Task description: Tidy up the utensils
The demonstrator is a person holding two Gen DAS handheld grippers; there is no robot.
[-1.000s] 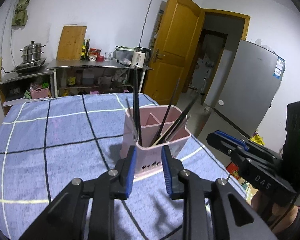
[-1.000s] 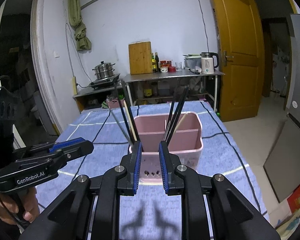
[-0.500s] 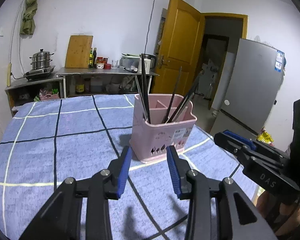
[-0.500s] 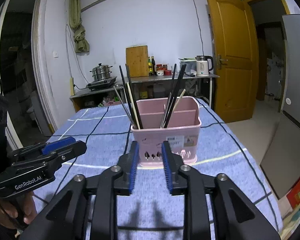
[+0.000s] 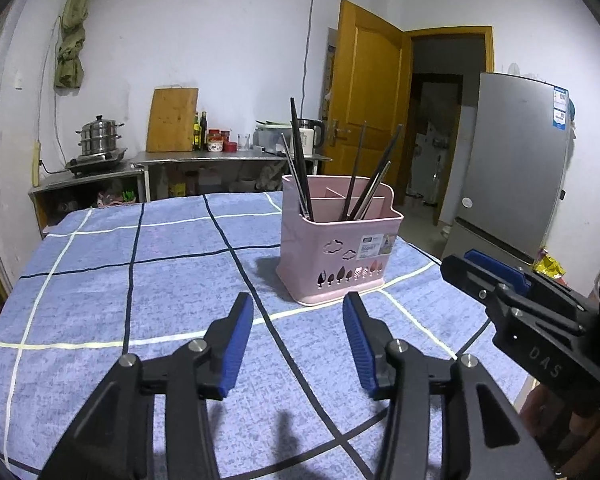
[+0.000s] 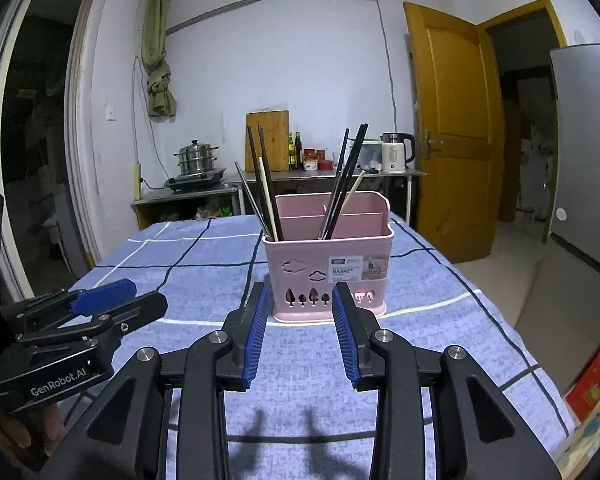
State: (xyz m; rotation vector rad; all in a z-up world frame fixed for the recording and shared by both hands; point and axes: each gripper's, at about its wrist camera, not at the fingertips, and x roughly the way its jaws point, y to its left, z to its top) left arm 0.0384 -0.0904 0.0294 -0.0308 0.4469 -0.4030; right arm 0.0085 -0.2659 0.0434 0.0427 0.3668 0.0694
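Observation:
A pink utensil basket (image 5: 340, 256) stands upright on the blue checked tablecloth, also in the right wrist view (image 6: 328, 272). Several dark and pale chopsticks (image 5: 300, 168) lean in its left and right compartments, as the right wrist view (image 6: 266, 192) also shows. My left gripper (image 5: 298, 312) is open and empty, low over the cloth, in front of and left of the basket. My right gripper (image 6: 300, 300) is open and empty just in front of the basket. Each gripper shows at the edge of the other's view: the right one (image 5: 500, 292), the left one (image 6: 100, 304).
The table (image 5: 100, 280) with the blue cloth ends close to the basket on the right. Beyond stand a steel counter (image 5: 220, 156) with a pot, cutting board, bottles and kettle, a yellow door (image 6: 452, 140) and a grey fridge (image 5: 512, 168).
Both grippers have drawn back from the basket and dropped lower, and their jaws have opened wider. The basket and chopsticks have stayed in place.

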